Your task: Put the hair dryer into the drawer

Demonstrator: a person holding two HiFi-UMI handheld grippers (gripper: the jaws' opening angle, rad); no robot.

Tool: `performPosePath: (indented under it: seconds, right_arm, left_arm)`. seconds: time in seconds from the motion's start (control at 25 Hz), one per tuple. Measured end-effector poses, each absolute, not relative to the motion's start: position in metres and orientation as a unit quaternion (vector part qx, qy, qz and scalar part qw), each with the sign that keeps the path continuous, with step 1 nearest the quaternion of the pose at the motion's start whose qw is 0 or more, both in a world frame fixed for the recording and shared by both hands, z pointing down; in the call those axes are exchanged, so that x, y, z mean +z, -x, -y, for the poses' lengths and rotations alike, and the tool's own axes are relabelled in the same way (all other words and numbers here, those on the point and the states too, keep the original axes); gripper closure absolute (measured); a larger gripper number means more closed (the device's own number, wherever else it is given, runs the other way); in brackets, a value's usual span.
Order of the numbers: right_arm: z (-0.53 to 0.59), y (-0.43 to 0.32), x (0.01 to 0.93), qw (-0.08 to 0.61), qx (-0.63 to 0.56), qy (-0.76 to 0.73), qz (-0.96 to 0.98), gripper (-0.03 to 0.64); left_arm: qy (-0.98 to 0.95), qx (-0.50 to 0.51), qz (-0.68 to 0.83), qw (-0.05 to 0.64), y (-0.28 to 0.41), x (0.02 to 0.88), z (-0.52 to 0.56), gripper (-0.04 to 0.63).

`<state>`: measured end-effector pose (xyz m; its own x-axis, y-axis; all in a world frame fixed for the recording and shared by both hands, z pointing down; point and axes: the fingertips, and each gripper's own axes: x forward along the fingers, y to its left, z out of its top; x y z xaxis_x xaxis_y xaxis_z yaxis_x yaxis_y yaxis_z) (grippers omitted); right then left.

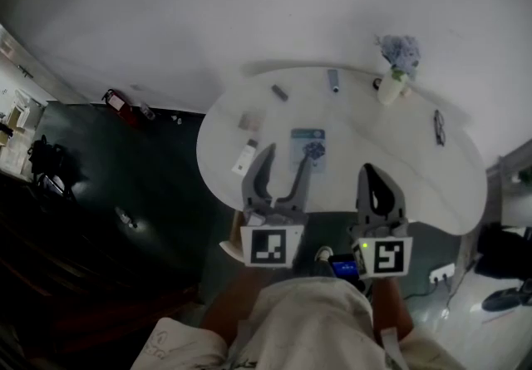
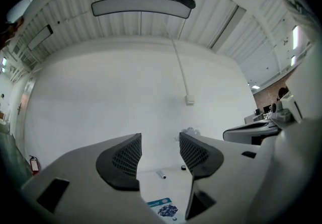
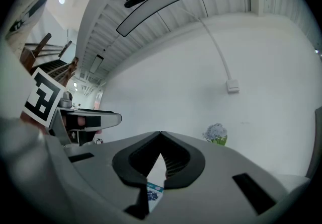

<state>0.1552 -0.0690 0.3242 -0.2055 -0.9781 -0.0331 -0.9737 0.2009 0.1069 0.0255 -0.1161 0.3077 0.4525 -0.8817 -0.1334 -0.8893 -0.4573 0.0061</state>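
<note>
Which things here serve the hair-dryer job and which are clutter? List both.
Job: left gripper, open; right gripper, shut. No hair dryer or drawer in view.
Lying about: blue card, glasses, flower vase, grey tube, all on the white table.

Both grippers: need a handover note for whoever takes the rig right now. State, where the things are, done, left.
Left gripper: open, nothing between the jaws.
Right gripper: shut, tips together, empty.
Both are at the near side of the white table, pointing across it.
Things: no hair dryer and no drawer in any view. On the table: a printed card, glasses, a flower pot, small items.
Done: nothing that shows.
Left: likely find both, then grasp the dryer and put it in the drawer.
</note>
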Motion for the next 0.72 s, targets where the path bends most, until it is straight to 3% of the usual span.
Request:
performPosePath:
  seconds: [0.16, 0.4, 0.64, 0.72]
  right_arm:
    - [0.068, -0.160, 0.323, 0.020, -0.051, -0.636, 0.770, 0.612]
    - [0.070, -0.162, 0.324, 0.019, -0.055, -0.637, 0.769, 0.612]
    - [0.076, -0.158, 0.324, 0.017, -0.055, -0.634, 0.771, 0.612]
    - [0.079, -0.157, 0.324, 0.018, -0.052, -0.634, 0.771, 0.612]
  left_arm:
    - [0.858, 0.053, -0.510, 0.034, -0.034, 0.309, 0.117, 0.359]
    - [0.855, 0.040, -0.516, 0.037, -0.036, 0.313, 0.121, 0.435]
    - [0.850, 0.041, -0.524, 0.041, -0.034, 0.313, 0.126, 0.592]
    - [0.851, 0.040, -0.521, 0.043, -0.035, 0.314, 0.126, 0.592]
